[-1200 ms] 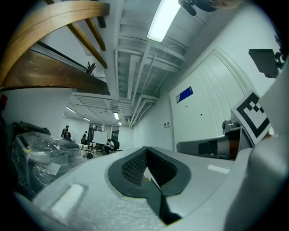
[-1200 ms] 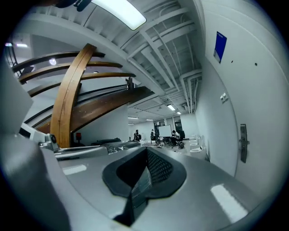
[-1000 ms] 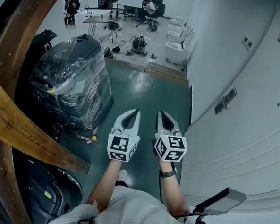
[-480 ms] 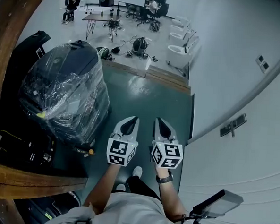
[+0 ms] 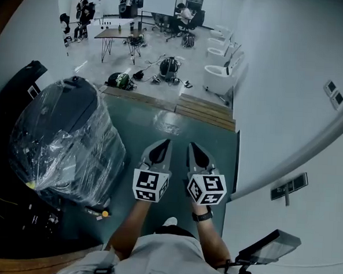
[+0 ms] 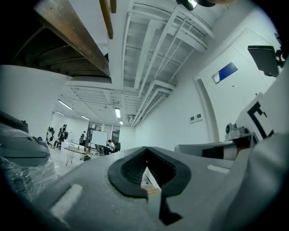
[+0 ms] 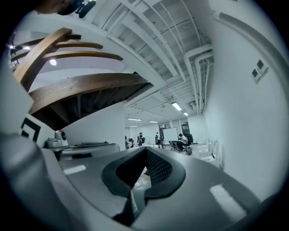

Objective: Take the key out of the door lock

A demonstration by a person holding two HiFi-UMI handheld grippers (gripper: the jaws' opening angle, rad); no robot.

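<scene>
Key and door lock: neither appears in any view, so you cannot place them from here; the extraction is judged not started. Left gripper [image 5: 164, 145]: jaws pressed together at the tips, and only the floor shows through the hollow between the pads. Right gripper [image 5: 193, 147]: same state, tips together, nothing pinched. You hold both side by side, close together and not touching, out in front of you over the green floor [image 5: 178, 128], pointing toward the far end of the room. To the right runs a long white wall [image 5: 290, 88] carrying a small wall plate [image 5: 289, 187]; no handle, keyhole or key can be made out on it. To the left stands a bulky load wrapped in clear plastic [image 5: 67, 139], well apart from both grippers. Beyond the green floor lies a strip of wooden boards [image 5: 202, 109], then an open room with a tabletop [image 5: 117, 33], a whiteboard [image 5: 159, 1] and people at the far end. Remaining, as judged: find the door, bring a gripper to the lock, spread its jaws, pinch the key head and draw it straight out. All of this is left to do.
</scene>
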